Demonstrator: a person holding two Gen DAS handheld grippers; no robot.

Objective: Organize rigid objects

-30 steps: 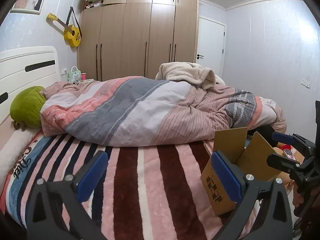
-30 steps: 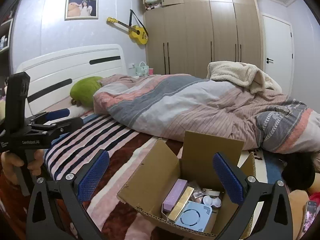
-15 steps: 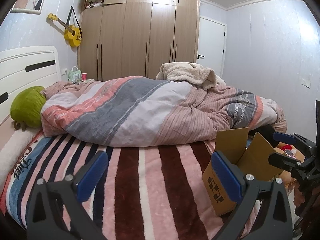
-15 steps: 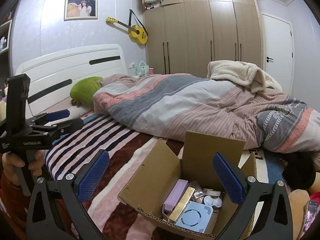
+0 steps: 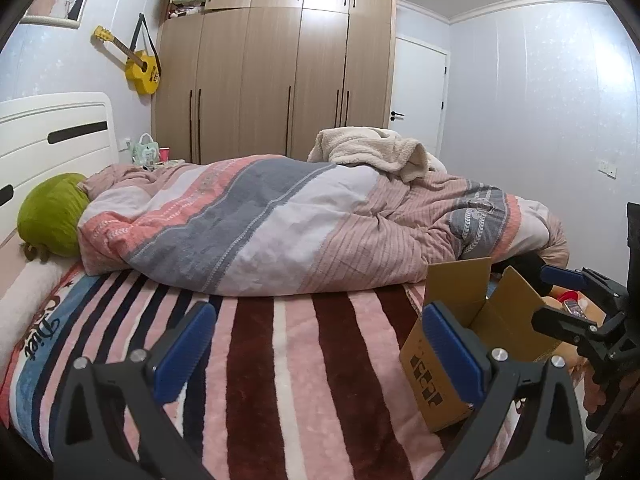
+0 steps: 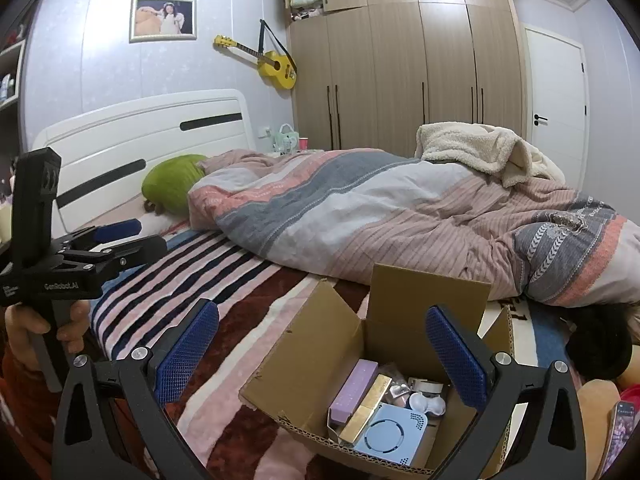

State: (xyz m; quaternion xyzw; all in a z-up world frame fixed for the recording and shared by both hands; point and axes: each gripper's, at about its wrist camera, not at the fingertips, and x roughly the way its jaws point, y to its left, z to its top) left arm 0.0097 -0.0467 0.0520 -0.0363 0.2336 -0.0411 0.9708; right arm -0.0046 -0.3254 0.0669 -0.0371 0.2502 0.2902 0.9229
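Hovering almost unchanged since a second ago, wide-open, empty right gripper point(image 6: 322, 354) and left gripper point(image 5: 320, 350) flank the open brown cardboard box point(image 6: 320, 356) of small items; sorting unstarted.

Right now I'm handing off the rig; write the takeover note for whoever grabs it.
Left hand-held gripper: open, empty, above the striped blanket.
Right hand-held gripper: open, empty, over the open cardboard box at the bed's near edge.
In the box: purple box, gold box, light-blue box, small white pieces.
Done: nothing lies out on the blanket.
Left: every item is in the box, none gripped; likely start with the purple box.
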